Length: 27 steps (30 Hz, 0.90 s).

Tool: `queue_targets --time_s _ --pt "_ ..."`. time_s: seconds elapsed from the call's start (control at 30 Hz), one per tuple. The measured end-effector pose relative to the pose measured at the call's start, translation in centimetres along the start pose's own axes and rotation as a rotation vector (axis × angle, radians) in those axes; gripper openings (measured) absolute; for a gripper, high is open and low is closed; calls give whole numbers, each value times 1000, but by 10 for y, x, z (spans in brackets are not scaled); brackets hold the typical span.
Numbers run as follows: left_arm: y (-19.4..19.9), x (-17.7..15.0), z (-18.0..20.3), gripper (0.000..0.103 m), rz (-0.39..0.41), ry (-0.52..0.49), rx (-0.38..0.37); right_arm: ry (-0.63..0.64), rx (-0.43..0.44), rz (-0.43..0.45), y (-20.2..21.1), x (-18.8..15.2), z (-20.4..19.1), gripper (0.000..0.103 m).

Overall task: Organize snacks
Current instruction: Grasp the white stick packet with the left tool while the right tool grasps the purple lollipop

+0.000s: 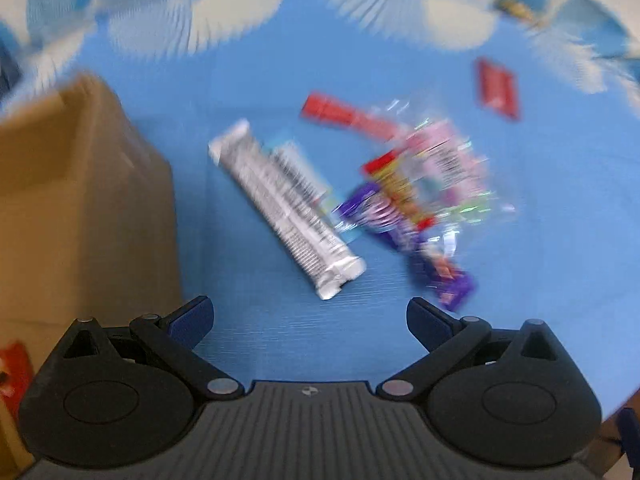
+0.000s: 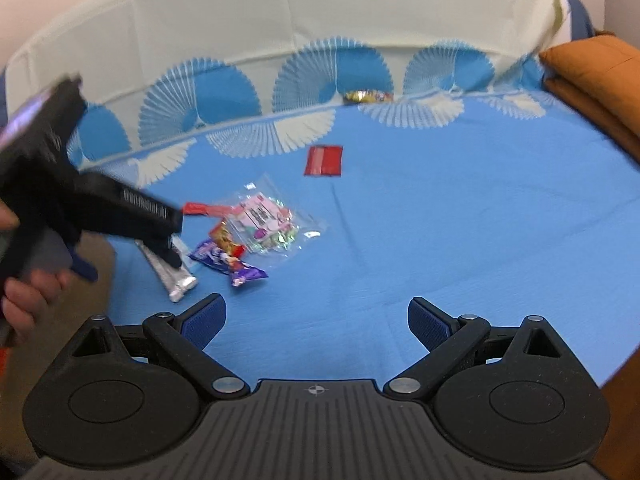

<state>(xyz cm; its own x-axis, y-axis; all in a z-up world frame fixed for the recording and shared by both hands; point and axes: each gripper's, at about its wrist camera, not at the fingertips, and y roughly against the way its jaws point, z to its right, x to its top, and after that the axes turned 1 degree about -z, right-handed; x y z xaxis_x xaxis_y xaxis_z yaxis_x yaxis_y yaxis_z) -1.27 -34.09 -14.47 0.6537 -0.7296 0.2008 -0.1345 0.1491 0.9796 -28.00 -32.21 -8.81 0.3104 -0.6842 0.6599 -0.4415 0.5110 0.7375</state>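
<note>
On the blue cloth lies a pile of snacks. A long silver bar (image 1: 286,206) (image 2: 176,276) rests closest to my left gripper (image 1: 310,322), which is open and empty just short of it. Right of the bar are a purple wrapper (image 1: 404,236) (image 2: 230,262), a clear bag with pink sweets (image 1: 440,164) (image 2: 272,220) and a long red stick (image 1: 346,116) (image 2: 200,209). A red packet (image 1: 498,88) (image 2: 324,161) sits apart, farther back. My right gripper (image 2: 316,320) is open, empty and over bare cloth. The left gripper's body (image 2: 92,204) partly covers the silver bar in the right wrist view.
A brown cardboard box (image 1: 72,208) stands at the left, beside the silver bar. A gold-wrapped item (image 2: 368,97) lies at the back by the white edge. An orange cushion (image 2: 596,76) is at the far right. A hand (image 2: 28,300) holds the left gripper.
</note>
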Motion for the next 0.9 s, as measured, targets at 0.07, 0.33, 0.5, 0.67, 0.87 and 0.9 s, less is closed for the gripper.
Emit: queue_targets --time_s 0.07,0.33,0.5,0.67,0.87,0.9 --pt "-24 4 -7 103 -47 25 -30 12 10 -20 -24 5 0 98" --pt "-47 18 -46 98 -78 54 -96 158 72 -73 -112 24 -35 98" --pt "-48 33 -62 101 -79 205 -127 269 86 -87 -146 24 -59 98" --pt "-70 48 -58 103 -98 283 -43 305 82 -99 -161 24 -68 98" --pt "-51 50 -58 45 8 305 26 342 93 -104 -159 18 -74 38" --pt "-48 49 -57 31 10 283 17 337 91 -105 -157 17 -75 36"
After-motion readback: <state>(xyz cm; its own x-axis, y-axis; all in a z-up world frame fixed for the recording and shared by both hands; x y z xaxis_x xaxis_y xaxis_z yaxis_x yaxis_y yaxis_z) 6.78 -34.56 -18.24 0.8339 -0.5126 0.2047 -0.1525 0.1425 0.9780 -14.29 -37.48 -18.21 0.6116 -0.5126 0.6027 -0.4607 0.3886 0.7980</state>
